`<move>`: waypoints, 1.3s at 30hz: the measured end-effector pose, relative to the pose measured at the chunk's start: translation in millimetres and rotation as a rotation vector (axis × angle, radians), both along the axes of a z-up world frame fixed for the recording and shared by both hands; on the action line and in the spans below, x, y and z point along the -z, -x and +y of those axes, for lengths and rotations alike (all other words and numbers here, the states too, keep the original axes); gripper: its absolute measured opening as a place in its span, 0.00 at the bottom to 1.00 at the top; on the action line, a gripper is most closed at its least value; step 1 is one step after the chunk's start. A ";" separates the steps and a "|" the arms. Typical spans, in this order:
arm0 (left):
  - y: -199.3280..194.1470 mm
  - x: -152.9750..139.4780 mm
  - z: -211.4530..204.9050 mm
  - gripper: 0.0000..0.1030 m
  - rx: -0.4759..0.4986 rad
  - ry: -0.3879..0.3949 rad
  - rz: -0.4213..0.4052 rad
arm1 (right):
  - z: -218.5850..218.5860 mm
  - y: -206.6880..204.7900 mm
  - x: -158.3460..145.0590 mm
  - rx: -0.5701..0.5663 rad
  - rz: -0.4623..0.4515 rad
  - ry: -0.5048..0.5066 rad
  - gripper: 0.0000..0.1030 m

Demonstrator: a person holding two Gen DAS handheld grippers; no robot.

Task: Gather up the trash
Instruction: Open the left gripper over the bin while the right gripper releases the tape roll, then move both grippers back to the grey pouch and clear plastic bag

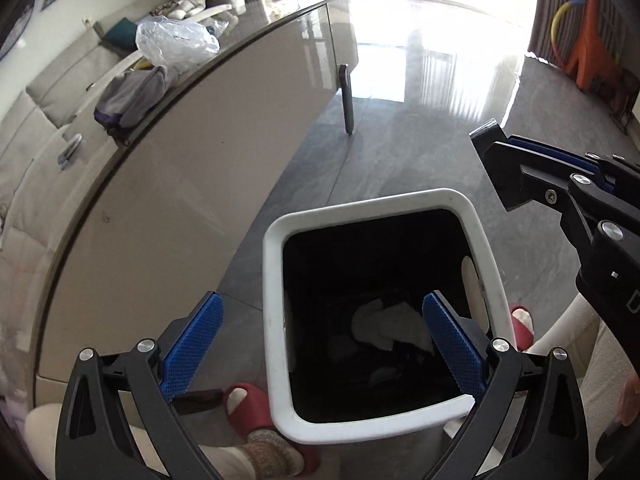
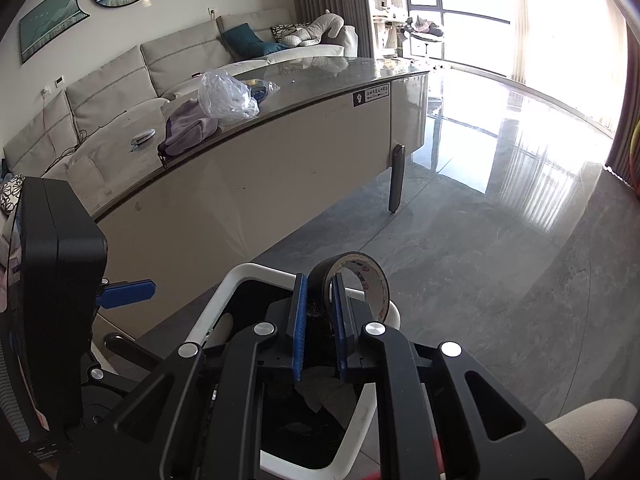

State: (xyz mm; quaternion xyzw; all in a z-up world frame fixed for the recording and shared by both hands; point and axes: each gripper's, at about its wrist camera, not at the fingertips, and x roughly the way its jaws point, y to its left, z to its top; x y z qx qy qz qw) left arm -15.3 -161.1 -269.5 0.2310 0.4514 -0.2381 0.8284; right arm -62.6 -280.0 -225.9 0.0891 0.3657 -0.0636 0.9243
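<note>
A white-rimmed trash bin (image 1: 276, 272) with a black liner stands on the floor; crumpled white paper (image 1: 384, 324) lies inside. My left gripper (image 1: 320, 344) is open and empty above the bin's near rim. My right gripper (image 2: 319, 304) is shut on a dark tape roll (image 2: 368, 276), pinching its wall, held over the bin (image 2: 240, 276). In the left wrist view the right gripper (image 1: 496, 140) shows at the right edge, the roll hidden. A crumpled clear plastic bag (image 2: 226, 98) lies on the table.
A long beige table (image 2: 280, 168) with a dark glossy top stands left of the bin, with a grey pouch (image 2: 188, 126) on it. A grey sofa (image 2: 120, 80) is behind. The person's feet in red slippers (image 1: 248, 404) stand beside the bin. Glossy grey floor (image 2: 500, 240) stretches right.
</note>
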 end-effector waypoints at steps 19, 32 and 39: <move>-19.8 -17.6 58.0 0.95 -0.141 0.004 -0.051 | 35.5 -23.3 53.3 -0.126 0.176 0.014 0.14; -20.8 -29.5 65.3 0.95 -0.160 0.039 -0.076 | 42.3 -18.2 37.3 -0.046 0.077 0.135 0.95; -27.9 -40.6 69.7 0.95 -0.179 0.060 -0.097 | 41.4 -21.5 27.7 -0.031 0.050 0.158 0.95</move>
